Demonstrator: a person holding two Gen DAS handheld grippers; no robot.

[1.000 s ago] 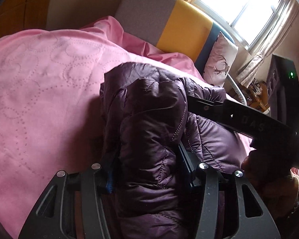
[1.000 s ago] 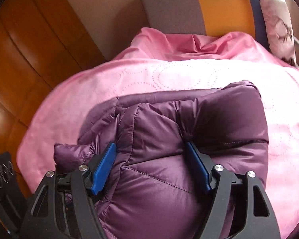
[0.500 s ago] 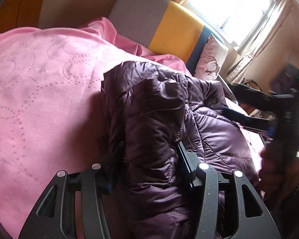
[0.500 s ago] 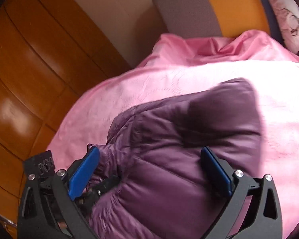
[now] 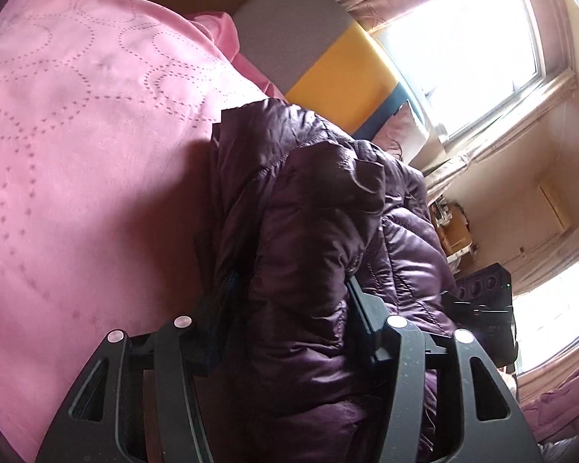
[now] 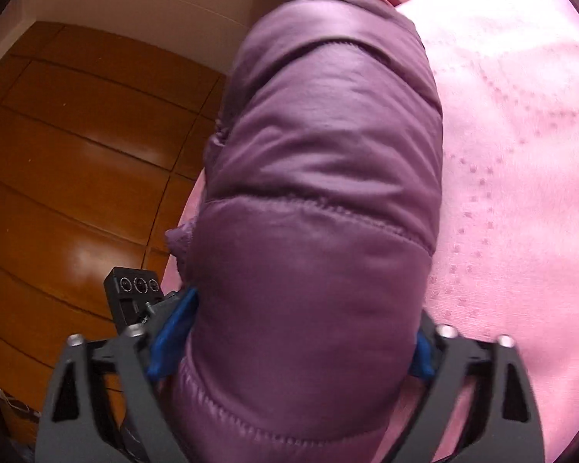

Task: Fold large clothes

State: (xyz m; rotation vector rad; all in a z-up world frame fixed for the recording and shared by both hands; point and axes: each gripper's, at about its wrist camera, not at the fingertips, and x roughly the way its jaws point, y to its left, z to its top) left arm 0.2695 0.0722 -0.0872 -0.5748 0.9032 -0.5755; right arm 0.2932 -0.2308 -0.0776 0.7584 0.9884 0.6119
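Note:
A purple quilted puffer jacket (image 5: 320,239) is bunched up above a pink quilted bedspread (image 5: 77,123). My left gripper (image 5: 289,308) is shut on a thick fold of the jacket, which hides most of both fingers. In the right wrist view the jacket (image 6: 320,193) fills the middle of the frame. My right gripper (image 6: 301,332) is shut on its padded bulk, with a blue pad (image 6: 173,328) showing on the left side. The right gripper's black body (image 5: 482,308) shows beyond the jacket in the left wrist view.
A grey and yellow headboard (image 5: 328,50) stands at the far end of the bed, with a pillow (image 5: 401,131) beside it. Bright windows (image 5: 463,46) are on the right. A wooden wardrobe (image 6: 77,154) stands to the left of the bed.
Both grippers have lifted and swung with the jacket. The right gripper opened wide half a second ago and has closed on a larger bulk of the jacket, which now fills its view.

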